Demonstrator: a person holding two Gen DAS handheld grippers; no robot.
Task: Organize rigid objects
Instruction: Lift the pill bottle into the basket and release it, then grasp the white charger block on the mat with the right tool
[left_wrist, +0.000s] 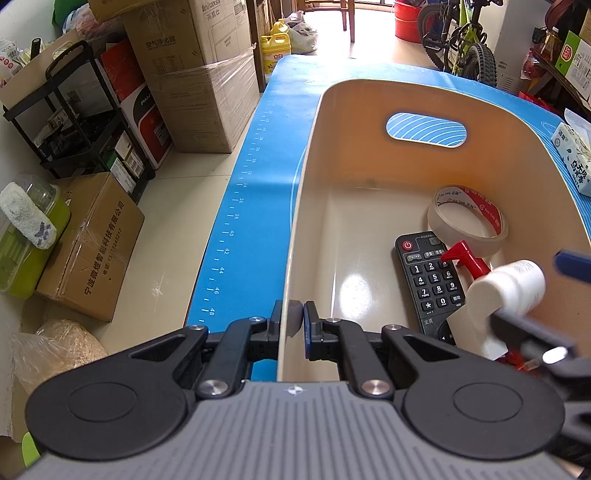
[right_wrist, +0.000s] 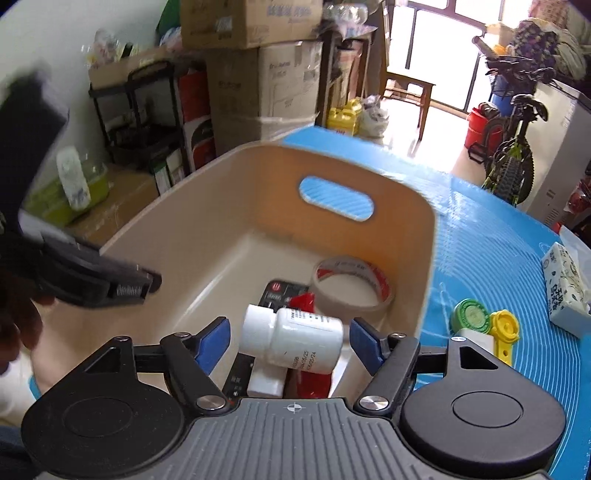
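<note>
A beige plastic bin (left_wrist: 310, 206) stands on the blue mat. My left gripper (left_wrist: 294, 317) is shut on the bin's left wall near its front corner. Inside lie a black remote (left_wrist: 430, 280), a tape roll (left_wrist: 467, 216) and a red-handled tool (left_wrist: 465, 258). My right gripper (right_wrist: 290, 338) is open over the bin (right_wrist: 236, 177). A white pill bottle (right_wrist: 295, 338) lies tilted between its blue pads without touching them, apparently loose. The bottle (left_wrist: 509, 286) and the right gripper also show at the right of the left wrist view.
On the mat right of the bin lie a green-lidded jar (right_wrist: 471, 314), a yellow-capped item (right_wrist: 504, 326) and a tissue pack (right_wrist: 565, 284). Cardboard boxes (left_wrist: 199, 74), a black rack and a bicycle (left_wrist: 465, 40) stand around the table. The left gripper (right_wrist: 92, 280) shows blurred at left.
</note>
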